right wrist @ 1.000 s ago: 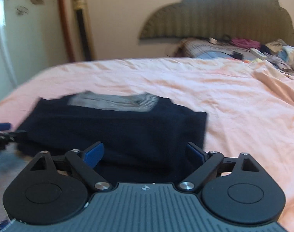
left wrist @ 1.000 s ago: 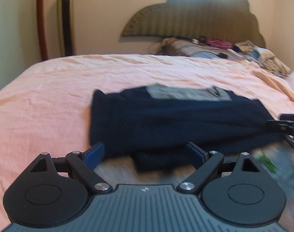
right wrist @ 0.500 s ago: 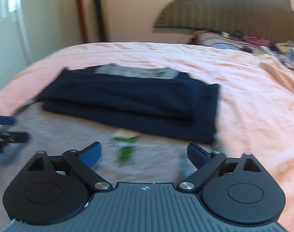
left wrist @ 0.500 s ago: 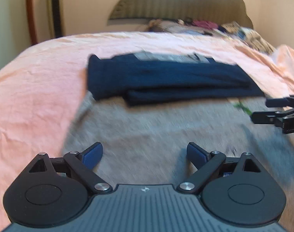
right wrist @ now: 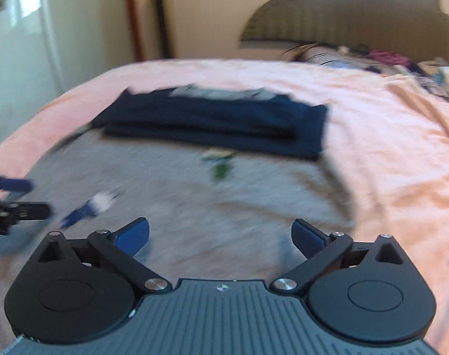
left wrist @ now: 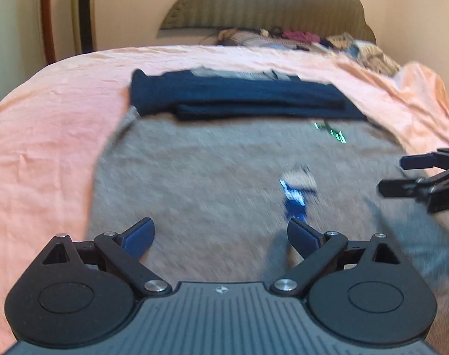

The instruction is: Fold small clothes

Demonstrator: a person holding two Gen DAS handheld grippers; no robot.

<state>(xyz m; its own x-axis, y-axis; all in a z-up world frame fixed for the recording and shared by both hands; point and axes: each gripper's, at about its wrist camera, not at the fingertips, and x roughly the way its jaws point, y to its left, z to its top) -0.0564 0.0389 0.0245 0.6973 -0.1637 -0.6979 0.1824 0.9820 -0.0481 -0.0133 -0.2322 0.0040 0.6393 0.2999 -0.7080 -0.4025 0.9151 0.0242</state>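
Note:
A grey garment (left wrist: 209,177) (right wrist: 224,201) with small green (left wrist: 330,131) and blue (left wrist: 295,195) prints lies spread flat on the pink bedspread (left wrist: 47,118). Just beyond it rests a folded navy garment (left wrist: 239,97) (right wrist: 218,121), grey patch on its far side. My left gripper (left wrist: 221,230) hovers open over the grey garment's near left part, nothing between its fingers. My right gripper (right wrist: 221,230) is open over the near right part, also empty. Each shows at the other view's edge: right gripper (left wrist: 392,174), left gripper (right wrist: 39,197). The pictures are motion-blurred.
A heap of clothes and pillows (left wrist: 283,35) lies against the padded headboard (left wrist: 268,9). The bedspread bunches into folds at the right (left wrist: 416,88). A tall gold-and-black appliance (left wrist: 82,11) stands by the left wall, and a white cabinet (right wrist: 17,44) is nearer on the left.
Both grippers have drawn back from the navy garment, which now lies farther off. The grey garment has come into view beneath them. Both stay open and empty.

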